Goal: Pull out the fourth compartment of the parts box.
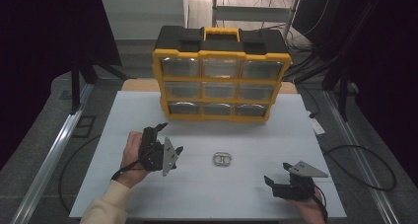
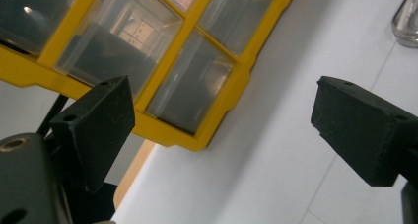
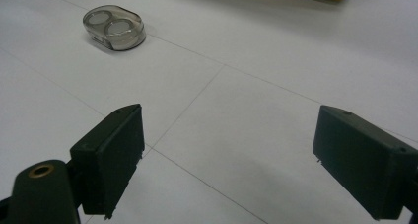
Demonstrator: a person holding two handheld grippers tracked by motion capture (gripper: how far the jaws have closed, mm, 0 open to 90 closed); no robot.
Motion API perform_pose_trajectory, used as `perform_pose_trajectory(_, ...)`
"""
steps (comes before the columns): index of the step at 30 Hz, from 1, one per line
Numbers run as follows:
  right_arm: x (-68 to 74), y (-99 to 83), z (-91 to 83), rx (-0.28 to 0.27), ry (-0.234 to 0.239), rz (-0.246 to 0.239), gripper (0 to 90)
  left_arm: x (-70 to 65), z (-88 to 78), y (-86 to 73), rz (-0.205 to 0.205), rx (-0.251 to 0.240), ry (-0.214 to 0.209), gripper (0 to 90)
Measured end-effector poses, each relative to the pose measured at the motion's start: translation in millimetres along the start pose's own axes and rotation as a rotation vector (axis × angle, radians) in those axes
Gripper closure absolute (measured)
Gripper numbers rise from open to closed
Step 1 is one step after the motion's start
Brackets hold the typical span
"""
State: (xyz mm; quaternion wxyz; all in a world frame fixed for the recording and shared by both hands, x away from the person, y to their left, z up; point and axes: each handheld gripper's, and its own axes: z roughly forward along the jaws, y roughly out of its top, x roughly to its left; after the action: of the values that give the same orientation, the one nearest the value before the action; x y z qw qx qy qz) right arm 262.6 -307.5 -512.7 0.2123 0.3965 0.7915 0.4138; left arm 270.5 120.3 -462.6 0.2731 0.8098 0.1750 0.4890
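Both wide open, nothing held: left gripper [image 1: 170,137] at nine o'clock, right gripper [image 1: 277,176] at five. Clear twin-well case [image 1: 223,159] lying dead centre between them, yellow drawer organizer [image 1: 221,81] at twelve.

Looks like a lab or recording workspace, not a home. White tabletop [image 1: 207,184] made of joined panels, thin seams visible, resting on a wooden board that shows at the far edge. Surroundings dark, black curtains [image 1: 44,46] hanging on both sides. Grey floor with metal rails [image 1: 49,155] running along each side of the table. Loose black cables [image 1: 365,169] looped on the floor at right, more tangled behind. Metal shelving frame [image 1: 256,9] at the back. A yellow-and-black parts organizer [image 1: 222,78] with 9 clear drawers stands on the table, workshop-type storage
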Motion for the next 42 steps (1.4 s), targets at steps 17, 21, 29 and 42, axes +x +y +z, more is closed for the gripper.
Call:
perform_pose_trajectory(17, -0.1, -0.5, 1.5, 0.008, -0.001, -0.001, 12.7, 10.2, 8.8, 7.9, 0.0, -0.012, 0.016, 10.1)
perform_pose_trajectory(21, -0.1, -0.5, 1.5, 0.009, -0.001, -0.001, 12.7, 13.0, 10.7, 10.9, -0.004, -0.016, 0.009, 10.1)
perform_pose_trajectory(29, 0.0, -0.6, 1.6, 0.01, -0.003, -0.003, 12.7, 18.4, 11.2, 19.4, 0.009, -0.025, 0.015, 10.1)
perform_pose_trajectory(42, -0.1, -0.7, 1.9, 0.016, -0.004, -0.002, 12.7, 25.0, 19.7, 27.3, 0.025, -0.02, 0.028, 10.1)
